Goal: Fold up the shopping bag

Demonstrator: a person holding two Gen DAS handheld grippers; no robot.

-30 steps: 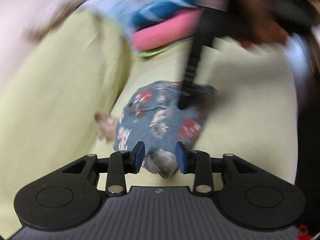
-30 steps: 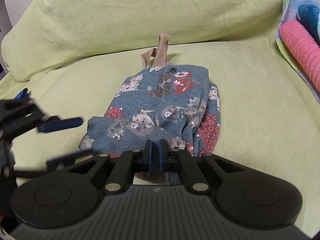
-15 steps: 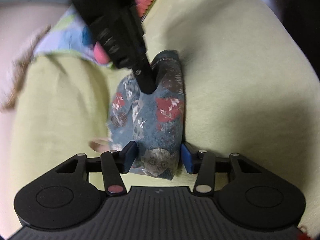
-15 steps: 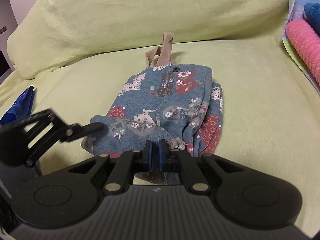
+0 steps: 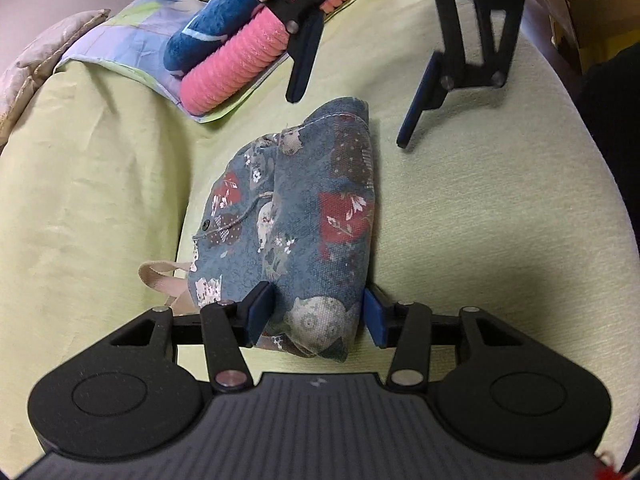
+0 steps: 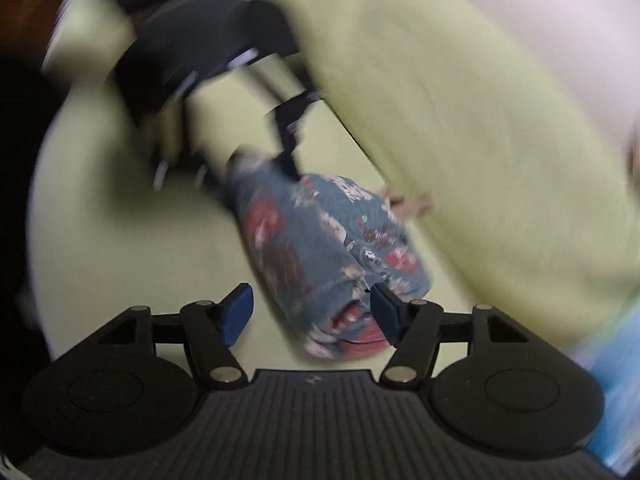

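The blue flower-print shopping bag (image 5: 312, 216) lies folded into a narrow bundle on the green sofa seat (image 5: 480, 220), its tan handle (image 5: 160, 276) poking out at the left. My left gripper (image 5: 318, 316) straddles the bundle's near end; its blue pads sit against the cloth on both sides without squeezing it. My right gripper (image 5: 348, 120) hovers over the far end, its jaws opening wide. In the blurred right wrist view the right gripper (image 6: 310, 300) has the bag (image 6: 328, 248) partly between its spread fingers, and the right pad is beside the cloth.
A pink rolled towel (image 5: 240, 64) and a blue one (image 5: 216, 36) lie on a patterned cloth (image 5: 132, 40) at the sofa's far side. The green backrest (image 5: 80, 180) rises left of the bag. A cardboard box (image 5: 592, 0) stands beyond the sofa's right edge.
The right gripper was shut on the bag's edge; now it has let go, rolled over and spread wide. The left gripper has moved in until the bundle's end sits between its fingers.
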